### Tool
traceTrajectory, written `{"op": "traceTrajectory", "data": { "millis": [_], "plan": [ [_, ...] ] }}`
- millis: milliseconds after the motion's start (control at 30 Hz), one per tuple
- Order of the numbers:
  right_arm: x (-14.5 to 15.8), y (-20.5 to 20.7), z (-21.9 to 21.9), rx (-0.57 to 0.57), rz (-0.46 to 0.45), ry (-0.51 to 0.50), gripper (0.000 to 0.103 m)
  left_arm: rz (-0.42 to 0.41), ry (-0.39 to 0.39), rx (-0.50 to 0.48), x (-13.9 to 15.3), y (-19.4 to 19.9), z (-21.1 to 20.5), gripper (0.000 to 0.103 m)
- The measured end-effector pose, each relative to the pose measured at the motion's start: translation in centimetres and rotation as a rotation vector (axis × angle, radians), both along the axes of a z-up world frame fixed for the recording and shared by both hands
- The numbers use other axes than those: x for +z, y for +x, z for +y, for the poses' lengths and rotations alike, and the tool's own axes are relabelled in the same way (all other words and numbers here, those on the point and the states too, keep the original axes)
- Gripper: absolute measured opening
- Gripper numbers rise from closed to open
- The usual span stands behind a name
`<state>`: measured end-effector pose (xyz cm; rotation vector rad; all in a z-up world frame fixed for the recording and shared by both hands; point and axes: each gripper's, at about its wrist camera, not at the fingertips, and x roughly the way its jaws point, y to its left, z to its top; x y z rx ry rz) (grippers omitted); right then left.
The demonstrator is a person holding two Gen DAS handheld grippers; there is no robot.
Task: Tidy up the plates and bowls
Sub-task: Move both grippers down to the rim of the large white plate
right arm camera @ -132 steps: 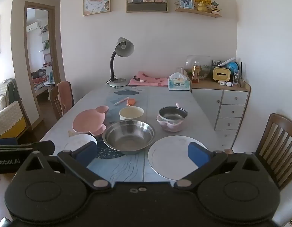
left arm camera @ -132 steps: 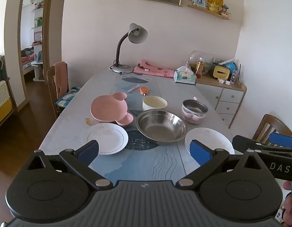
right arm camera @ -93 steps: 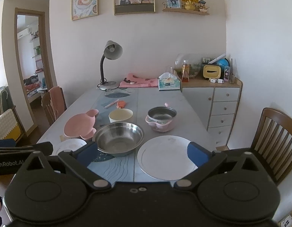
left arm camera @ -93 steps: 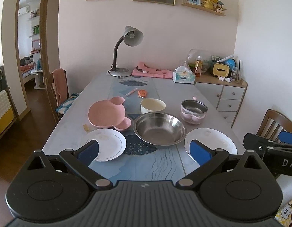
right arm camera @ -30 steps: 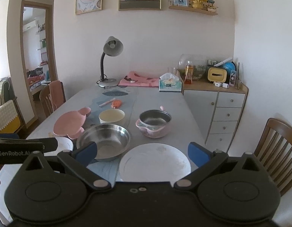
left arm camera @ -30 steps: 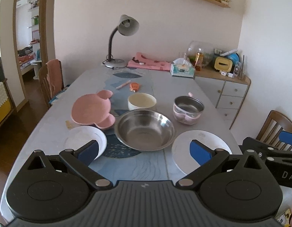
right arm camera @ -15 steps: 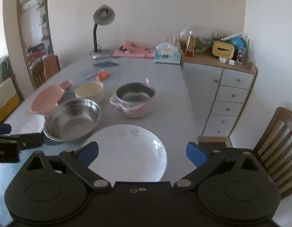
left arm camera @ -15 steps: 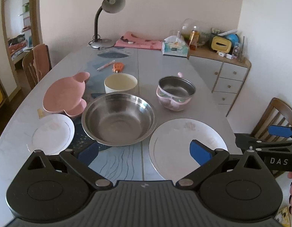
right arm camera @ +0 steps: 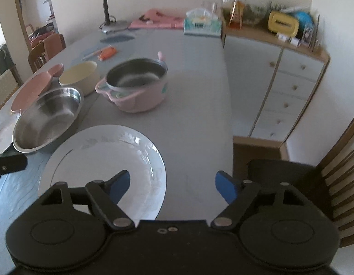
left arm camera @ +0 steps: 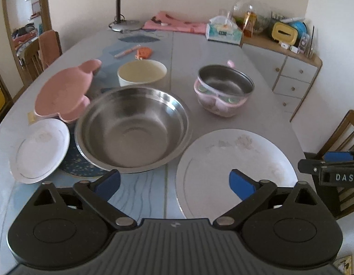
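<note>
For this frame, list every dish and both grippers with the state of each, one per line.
Left gripper: open, jaws just closing a little, nothing between them.
Right gripper: open, jaws just closing, over the rim of the large white plate, not gripping.
Large white plate: flat, empty.
Small white plate: flat, empty.
Steel bowl: upright, empty.
Cream bowl: upright.
Pink plate: tilted.
Pink-sided steel bowl: upright.

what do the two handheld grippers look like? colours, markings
Both match: the left gripper and right gripper have matte black bodies with two round housings, black linkage arms on silver pivot pins, and blue pads on the fingers. Seen side-on, the right one carries white "DAS" lettering. No cables or sleeves visible.
</note>
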<state>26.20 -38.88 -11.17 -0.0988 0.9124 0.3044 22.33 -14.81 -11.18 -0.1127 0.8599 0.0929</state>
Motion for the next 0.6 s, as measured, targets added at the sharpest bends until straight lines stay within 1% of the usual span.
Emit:
{"op": "traceTrajectory", "data": {
  "millis": [100,133,167,200,233,267,333,367,400,533,600],
  "plan": [
    [-0.8,0.8,0.1,0.035,0.038,0.008,0.073,0.029,0.022,-0.018,-0.9,0.8,-0.6,0.087],
    [-1.1,1.2,0.3,0.048,0.049,0.002,0.07,0.045,0.024,-0.012,-1.3,1.1,-0.7,0.085],
    [-1.4,1.4,0.4,0.057,0.058,-0.001,0.066,0.059,0.023,-0.009,-1.6,1.3,-0.6,0.079],
    [-1.7,1.6,0.6,0.065,0.067,-0.004,0.064,0.073,0.017,-0.005,-1.9,1.6,-0.6,0.074],
    [-2.0,1.8,0.6,0.069,0.08,-0.005,0.06,0.088,0.009,-0.001,-2.3,1.8,-0.5,0.073],
    [-2.2,2.1,0.6,0.071,0.09,-0.004,0.058,0.098,0.007,0.004,-2.5,2.0,-0.3,0.072],
    [-2.6,2.5,0.7,0.073,0.11,-0.004,0.053,0.119,0.005,0.012,-3.1,2.4,-0.2,0.067],
    [-2.8,2.7,0.6,0.075,0.117,-0.004,0.05,0.129,0.005,0.01,-3.4,2.5,-0.2,0.06],
    [-3.0,2.9,0.6,0.074,0.125,-0.002,0.048,0.14,0.0,0.009,-3.6,2.7,-0.1,0.057],
    [-3.4,3.8,0.0,0.067,0.169,0.032,0.038,0.165,-0.037,0.034,-4.2,3.3,0.3,0.047],
    [-3.6,4.1,-0.1,0.069,0.193,0.051,0.033,0.174,-0.045,0.043,-4.4,3.6,0.3,0.04]
  ]
}}
